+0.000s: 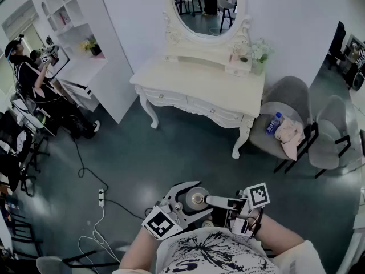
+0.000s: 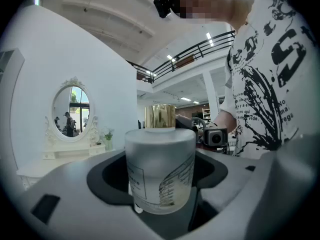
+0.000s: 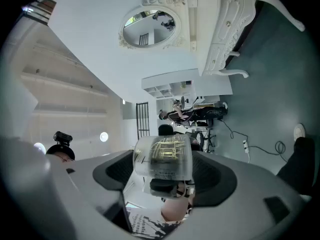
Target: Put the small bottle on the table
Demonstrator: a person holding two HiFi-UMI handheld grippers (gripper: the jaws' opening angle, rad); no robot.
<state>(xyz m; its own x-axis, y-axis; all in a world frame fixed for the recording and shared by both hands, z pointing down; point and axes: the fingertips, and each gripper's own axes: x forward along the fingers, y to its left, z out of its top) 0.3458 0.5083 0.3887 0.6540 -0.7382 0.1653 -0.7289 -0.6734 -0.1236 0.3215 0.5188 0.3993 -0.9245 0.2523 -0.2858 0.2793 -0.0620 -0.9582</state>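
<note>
The small bottle [image 1: 197,198] is frosted glass with a gold cap, and it hangs in the air close to my chest. My left gripper [image 1: 194,199] is shut on it, one jaw on each side of its body [image 2: 160,171], and it stands upright. My right gripper [image 1: 212,200] faces the left one, turned on its side, jaws wide. The bottle [image 3: 163,157] shows between its fingertips with a gap on either side. The white dressing table [image 1: 197,76] with an oval mirror stands a few steps ahead against the wall.
Two grey chairs [image 1: 296,104] stand right of the table, one bearing a blue water bottle [image 1: 273,123] and a pink cloth. A power strip [image 1: 101,197] and cables lie on the dark floor at the left. A white shelf unit [image 1: 85,61] and a person [image 1: 25,79] are at the far left.
</note>
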